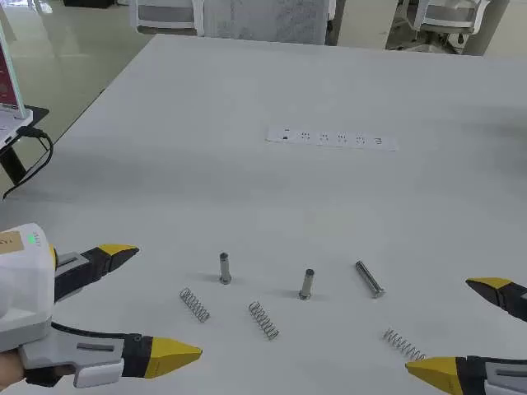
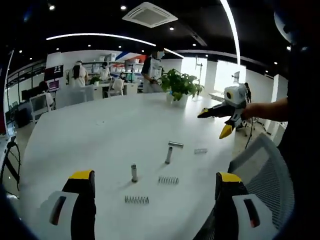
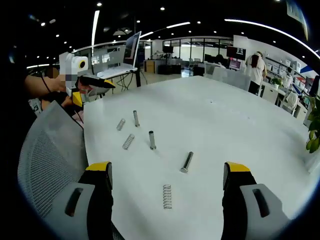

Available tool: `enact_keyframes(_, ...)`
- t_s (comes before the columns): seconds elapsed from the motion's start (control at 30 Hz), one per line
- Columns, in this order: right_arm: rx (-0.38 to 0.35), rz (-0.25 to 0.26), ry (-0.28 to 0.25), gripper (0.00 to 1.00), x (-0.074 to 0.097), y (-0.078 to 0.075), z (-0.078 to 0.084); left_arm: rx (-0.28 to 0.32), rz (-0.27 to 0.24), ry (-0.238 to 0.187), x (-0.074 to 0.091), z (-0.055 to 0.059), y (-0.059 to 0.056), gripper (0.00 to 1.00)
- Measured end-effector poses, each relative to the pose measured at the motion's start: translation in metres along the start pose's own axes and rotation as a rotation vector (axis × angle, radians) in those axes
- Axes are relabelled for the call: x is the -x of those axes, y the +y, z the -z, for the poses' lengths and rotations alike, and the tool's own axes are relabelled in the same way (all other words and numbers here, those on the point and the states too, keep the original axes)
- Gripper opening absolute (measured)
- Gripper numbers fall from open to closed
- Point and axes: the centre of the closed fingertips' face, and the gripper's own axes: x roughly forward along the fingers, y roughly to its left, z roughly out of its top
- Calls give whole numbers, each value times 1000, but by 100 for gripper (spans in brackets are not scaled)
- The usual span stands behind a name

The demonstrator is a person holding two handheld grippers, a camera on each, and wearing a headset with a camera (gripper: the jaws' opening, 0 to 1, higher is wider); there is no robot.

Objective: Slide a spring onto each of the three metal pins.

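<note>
I held both tools low over the near side of the worktop, and neither had hold of anything. My left hand-held gripper had its yellow-tipped jaws spread wide, and my right hand-held gripper was spread just as wide. The first step had not yet begun, as I judged it, since no spring sat on any pin. Between the two tools, the left pin and the middle pin stood upright on their broad ends, while the right pin lay on its side, tilted away from me. All three springs lay flat and loose. The left spring was just in front of the left pin, and the middle spring lay between the two standing pins and nearer to me. The right spring lay close by my right tool's lower tip. The next move, I reckoned, was to close one tool gently on a spring, pinching it across the coils without crushing it. It would then have to be turned on end and lowered over a standing pin, with the other tool ready to steady that pin. The fallen pin would probably need standing up or holding before its spring could go on.
</note>
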Motion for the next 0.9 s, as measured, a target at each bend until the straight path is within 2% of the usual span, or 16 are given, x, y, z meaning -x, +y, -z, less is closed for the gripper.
enact_keyframes(0.9, 15, 6, 11, 92, -1, 1, 1, 1, 0, 1, 2, 0, -2, 94)
